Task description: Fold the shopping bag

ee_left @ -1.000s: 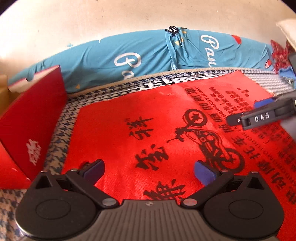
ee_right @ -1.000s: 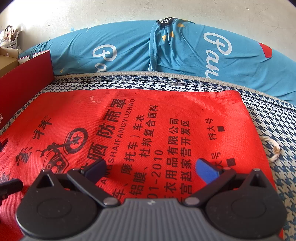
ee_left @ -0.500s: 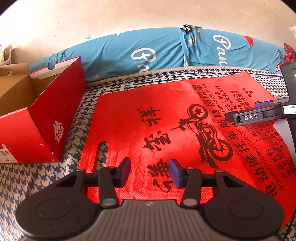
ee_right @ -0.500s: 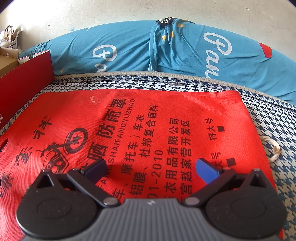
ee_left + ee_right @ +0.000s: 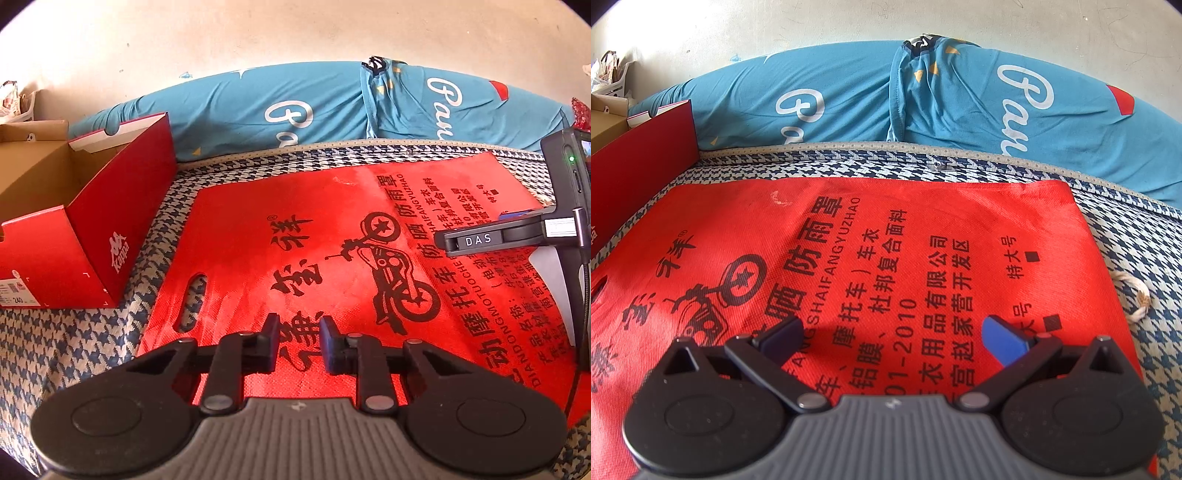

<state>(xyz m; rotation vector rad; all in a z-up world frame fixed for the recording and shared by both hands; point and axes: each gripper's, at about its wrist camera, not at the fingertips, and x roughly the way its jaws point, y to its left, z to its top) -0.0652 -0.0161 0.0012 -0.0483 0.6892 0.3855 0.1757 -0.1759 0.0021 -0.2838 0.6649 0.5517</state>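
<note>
So the red non-woven shopping bag with black print [image 5: 332, 266] is lying flat and fully spread out on the blue-and-white houndstooth bed cover [image 5: 92, 339]. No fold in it that I can see: all the printed face shows, the far edge runs straight, and the cut-out handle slot [image 5: 192, 299] at its left end is open and flat against the cover. I'd say the folding hasn't really started, so basically the whole job is left.

The left tongs [image 5: 297, 341] sit low over the bag's near edge, just right of that handle slot. The jaws have just been closing and are now pulled in narrow, with only a small gap between the pads. I can't see any fabric pinched up between them; the bag looks flat under them. So, closed on nothing as far as I can tell.

The right tongs [image 5: 892, 338] hang over the bag's right half, jaws spread wide, nothing between them, bag flat underneath.

Around the bag: an open red cardboard shoebox [image 5: 92, 240] stands just off its left edge, and a blue printed quilt [image 5: 295, 110] lies bunched along the wall beyond its far edge.
</note>
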